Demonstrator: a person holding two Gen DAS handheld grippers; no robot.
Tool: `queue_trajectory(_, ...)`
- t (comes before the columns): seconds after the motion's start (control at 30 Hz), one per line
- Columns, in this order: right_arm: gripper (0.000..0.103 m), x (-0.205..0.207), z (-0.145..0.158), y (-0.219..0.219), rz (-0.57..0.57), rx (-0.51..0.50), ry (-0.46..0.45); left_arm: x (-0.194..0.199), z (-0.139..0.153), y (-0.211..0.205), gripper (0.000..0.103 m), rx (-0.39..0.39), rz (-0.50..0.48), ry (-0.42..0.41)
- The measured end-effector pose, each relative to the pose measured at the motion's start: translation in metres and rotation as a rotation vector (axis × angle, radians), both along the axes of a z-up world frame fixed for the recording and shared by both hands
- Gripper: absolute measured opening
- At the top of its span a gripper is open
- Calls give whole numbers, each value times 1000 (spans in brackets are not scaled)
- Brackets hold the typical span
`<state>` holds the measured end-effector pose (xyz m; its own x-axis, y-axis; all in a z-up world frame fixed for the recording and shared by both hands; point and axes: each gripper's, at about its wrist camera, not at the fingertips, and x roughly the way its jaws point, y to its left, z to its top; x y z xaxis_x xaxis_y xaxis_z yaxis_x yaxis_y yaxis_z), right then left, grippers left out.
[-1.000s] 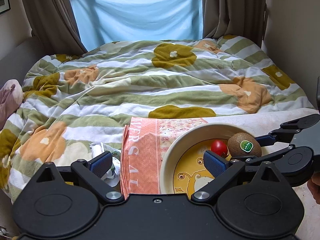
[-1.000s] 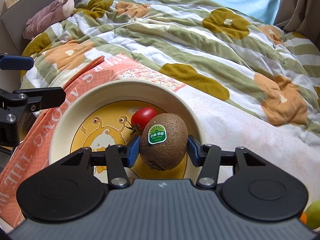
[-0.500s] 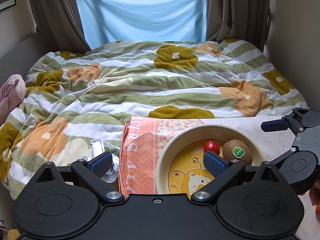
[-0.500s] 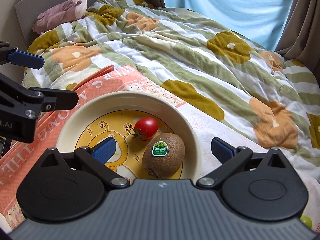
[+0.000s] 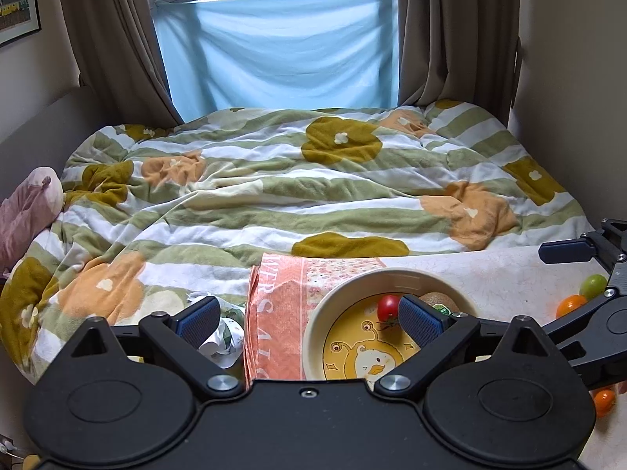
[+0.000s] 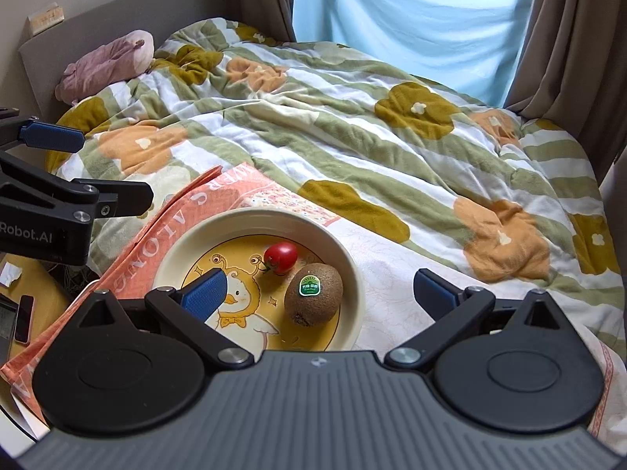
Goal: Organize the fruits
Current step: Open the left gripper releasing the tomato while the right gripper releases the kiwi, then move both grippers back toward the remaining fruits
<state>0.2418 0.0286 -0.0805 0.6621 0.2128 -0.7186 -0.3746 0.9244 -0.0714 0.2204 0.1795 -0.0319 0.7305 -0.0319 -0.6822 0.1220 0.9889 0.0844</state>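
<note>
i have the right gripper (image 6: 319, 293) spread as wide as it goes, nothing between its blue pads, hanging above the near rim of the bowl (image 6: 354, 270). the left gripper (image 5: 309, 315) is just as wide and just as empty, poised over the orange towel (image 5: 274, 313) and the bowl's left edge.

inside the bowl, in the right wrist view, the kiwi (image 6: 313, 293) lies on its side at about 4 o'clock from the bowl's centre, sticker up, and the cherry tomato (image 6: 280, 257) sits at about 1 o'clock, close to the kiwi, though i cannot tell whether they touch.

the fruit not yet in the bowl shows only at the far right of the left wrist view: a green fruit (image 5: 593, 286), an orange fruit (image 5: 571, 305) just below it, and another orange one (image 5: 603, 402) lower down, partly behind the right gripper's arm. they look like small citrus, though that corner is too warped for me to be sure.

i judge all of these light and round, prone to rolling on the cloth-covered surface. small citrus would have a slightly yielding peel, so i would take one across its widest middle, pads on opposite sides, and close gently. the tomato is the fragile one, with thin, slick skin; the kiwi is firmer and its fuzz grips well. i would set new fruit in the bare left half of the bowl.
</note>
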Motion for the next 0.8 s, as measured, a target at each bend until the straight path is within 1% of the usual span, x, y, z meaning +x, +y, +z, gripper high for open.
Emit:
queue_trajectory(0.17, 103, -25, 23, -21, -70, 40, -16, -17, 13, -10, 100, -10, -22, -22)
queue_trajectory(0.4, 103, -70, 48, -69, -159, 82, -40, -50, 32, -45, 100, -25, -64, -56)
queue_trajectory(0.57, 103, -99, 53, -120, -218, 93, -60, -68, 31, -81, 100, -23, -81, -60)
queue_trajectory(0.8, 103, -130, 45, -204, -300, 91, -53, -93, 18, -146, 99, -47, -130, -51)
